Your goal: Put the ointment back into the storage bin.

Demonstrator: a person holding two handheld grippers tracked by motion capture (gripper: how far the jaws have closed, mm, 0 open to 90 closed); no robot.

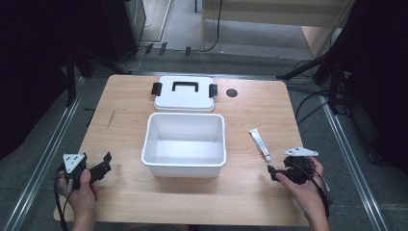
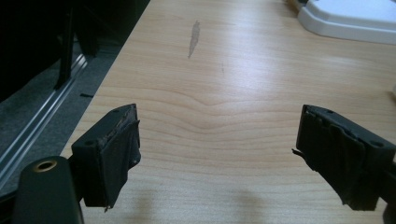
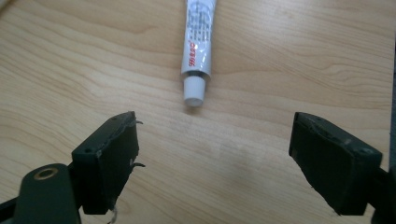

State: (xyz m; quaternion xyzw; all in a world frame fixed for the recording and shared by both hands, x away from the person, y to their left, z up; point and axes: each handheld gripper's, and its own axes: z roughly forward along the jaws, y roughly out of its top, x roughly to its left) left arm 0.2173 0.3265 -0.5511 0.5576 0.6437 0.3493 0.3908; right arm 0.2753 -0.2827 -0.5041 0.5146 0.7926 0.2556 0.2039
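A white open bin (image 1: 184,164) sits in the middle of the wooden table (image 1: 130,192). Its white lid (image 1: 184,98) with a black handle and black clips lies flat just behind it. A small white tube (image 1: 260,143) lies right of the bin, cap toward me; in the right gripper view the tube (image 3: 198,42) lies just ahead of the jaws. My right gripper (image 1: 275,172) is open just short of the cap, nothing between its jaws (image 3: 212,163). My left gripper (image 1: 103,166) hovers open over bare wood (image 2: 217,149) at the front left.
A dark round hole (image 1: 232,93) marks the table top right of the lid. A scuff (image 2: 194,37) shows on the wood ahead of the left gripper. Metal rails (image 1: 45,154) run along both table sides. Cables and stand legs (image 1: 312,67) lie on the floor beyond.
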